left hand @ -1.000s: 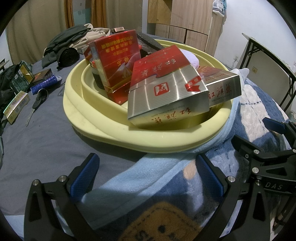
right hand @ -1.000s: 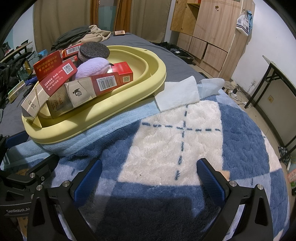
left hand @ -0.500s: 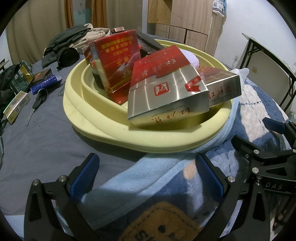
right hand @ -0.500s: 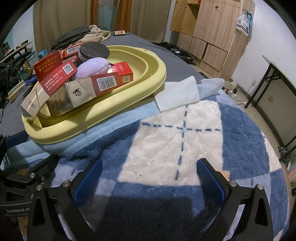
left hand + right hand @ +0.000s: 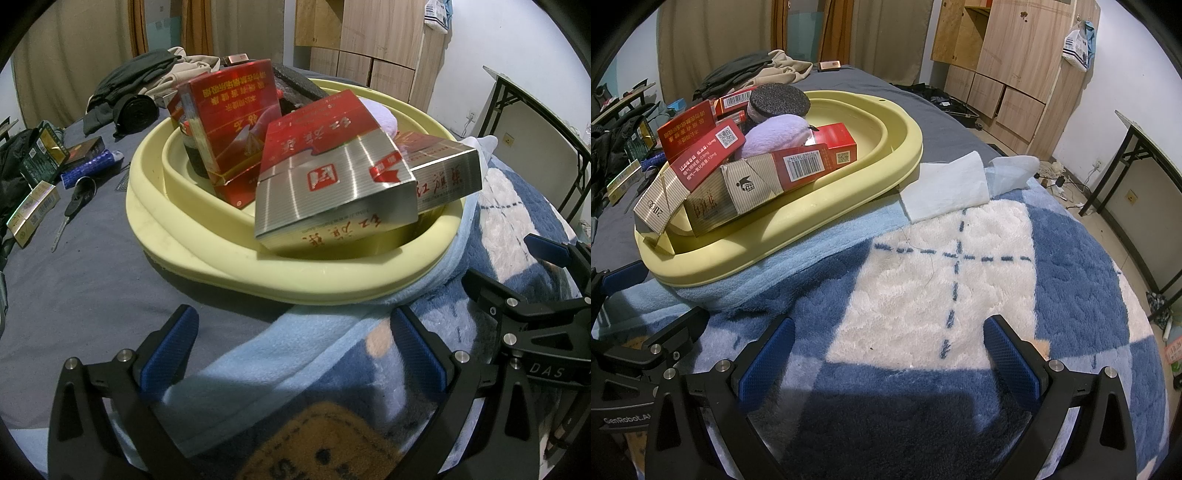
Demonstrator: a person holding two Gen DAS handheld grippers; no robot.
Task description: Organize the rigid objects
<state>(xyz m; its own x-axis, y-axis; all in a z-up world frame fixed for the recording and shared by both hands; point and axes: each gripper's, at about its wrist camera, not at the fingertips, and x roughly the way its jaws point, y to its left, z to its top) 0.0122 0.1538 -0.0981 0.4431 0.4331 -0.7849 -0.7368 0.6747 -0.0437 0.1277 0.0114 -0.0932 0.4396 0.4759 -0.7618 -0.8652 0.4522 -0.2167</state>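
Where the yellow basin (image 5: 229,254) rests half on the grey bed sheet (image 5: 74,295) and half on the light blue towel (image 5: 295,332), we find the task's things piled inside it. A silver-and-red carton (image 5: 332,192) lies tilted at the near rim, a second silver-and-red carton (image 5: 443,173) sits just beside it to the right, and a red carton (image 5: 232,129) stands upright behind them. A lilac plush pad (image 5: 775,133) and a black round sponge (image 5: 779,99) lie among the cartons.

We hold the left gripper (image 5: 291,347) near the basin rim, its blue fingers (image 5: 170,350) spread wide and gripping nothing. We hold the right gripper (image 5: 890,354) over the blue-and-white blanket (image 5: 1071,258), its fingers (image 5: 1012,354) likewise spread wide and unloaded.

Scissors (image 5: 75,203), a blue roll (image 5: 88,170) and several small boxes (image 5: 33,210) lie on the sheet, well apart from the basin.
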